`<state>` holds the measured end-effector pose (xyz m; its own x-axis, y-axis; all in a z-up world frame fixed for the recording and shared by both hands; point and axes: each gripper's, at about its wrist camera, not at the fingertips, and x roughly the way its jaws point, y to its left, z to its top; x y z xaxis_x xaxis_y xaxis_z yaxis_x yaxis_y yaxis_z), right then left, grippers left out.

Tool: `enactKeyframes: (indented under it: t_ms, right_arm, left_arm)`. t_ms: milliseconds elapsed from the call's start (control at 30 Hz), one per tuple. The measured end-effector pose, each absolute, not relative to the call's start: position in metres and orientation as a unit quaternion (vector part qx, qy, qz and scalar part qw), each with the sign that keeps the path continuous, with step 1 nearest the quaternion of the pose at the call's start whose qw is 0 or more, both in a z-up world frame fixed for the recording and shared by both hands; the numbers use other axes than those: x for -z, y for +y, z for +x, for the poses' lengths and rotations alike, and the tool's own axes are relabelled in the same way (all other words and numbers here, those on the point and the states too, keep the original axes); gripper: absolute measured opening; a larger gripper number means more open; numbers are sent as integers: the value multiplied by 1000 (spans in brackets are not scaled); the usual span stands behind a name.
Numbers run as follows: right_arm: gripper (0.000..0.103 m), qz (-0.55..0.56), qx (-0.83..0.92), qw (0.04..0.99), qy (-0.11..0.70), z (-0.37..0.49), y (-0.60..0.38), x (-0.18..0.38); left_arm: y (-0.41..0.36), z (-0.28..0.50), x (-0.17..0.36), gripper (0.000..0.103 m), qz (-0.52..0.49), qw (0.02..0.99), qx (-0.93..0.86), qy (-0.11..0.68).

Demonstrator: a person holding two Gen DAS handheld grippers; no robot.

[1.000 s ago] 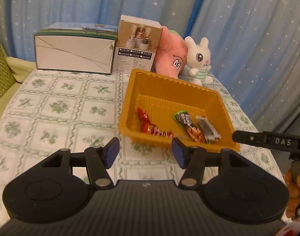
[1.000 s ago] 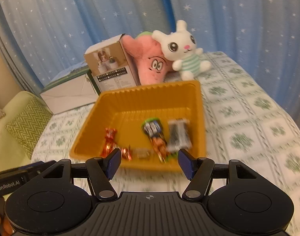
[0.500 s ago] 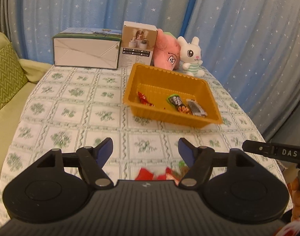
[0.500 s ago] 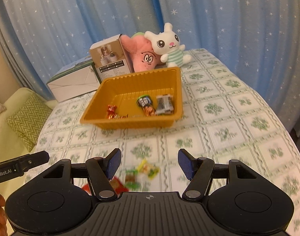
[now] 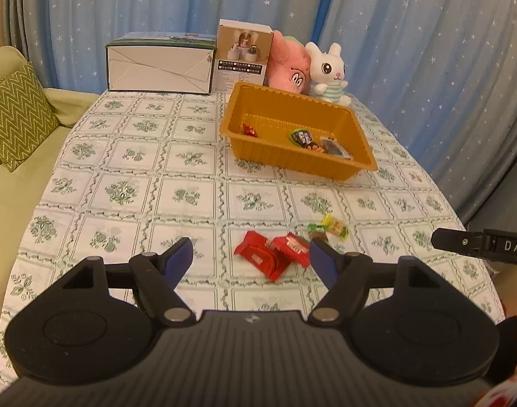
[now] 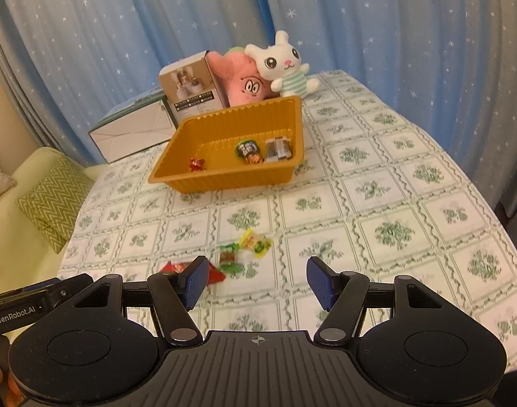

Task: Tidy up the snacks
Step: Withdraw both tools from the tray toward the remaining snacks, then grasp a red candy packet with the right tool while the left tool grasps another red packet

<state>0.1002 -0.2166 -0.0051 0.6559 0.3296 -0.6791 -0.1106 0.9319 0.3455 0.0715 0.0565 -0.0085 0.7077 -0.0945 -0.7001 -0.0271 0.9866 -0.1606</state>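
We had both the left gripper (image 5: 251,258) and right gripper (image 6: 256,283) released and empty, and those red snack packets (image 5: 272,254) probably crinkled, so pinch mid-body.

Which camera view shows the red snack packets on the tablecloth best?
The left wrist view: both red snack packets lie whole and unobstructed ahead of the open jaws. In the right wrist view a blue pad covers most of them.

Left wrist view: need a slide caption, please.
Open left gripper above red snack packets on the tablecloth; orange tray beyond.
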Motion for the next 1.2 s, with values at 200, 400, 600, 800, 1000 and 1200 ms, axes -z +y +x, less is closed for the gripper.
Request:
enactKeyframes:
  t_ms: [200,400,600,800,1000,1200]
  right_arm:
    - [64,146,-124,893,406,95,-217,10]
    - [64,154,-125,890,411,98,-216,13]
    - [64,161,-128,882,425,106,-209,22]
    - [64,160,-142,873,439,119,-191,33]
    - [64,160,-151,863,454,140,-170,49]
    - [64,158,-157,856,466,165,-146,63]
  left_arm:
    - [56,64,12,74,-75,919,16,387]
    - [59,65,15,75,-72,918,9,391]
    - [63,71,20,75,-66,916,2,396]
    - [74,84,26,75,-65,914,-8,401]
    - [90,102,34,75,-68,912,-19,404]
    - [101,122,46,76,-71,910,-25,408]
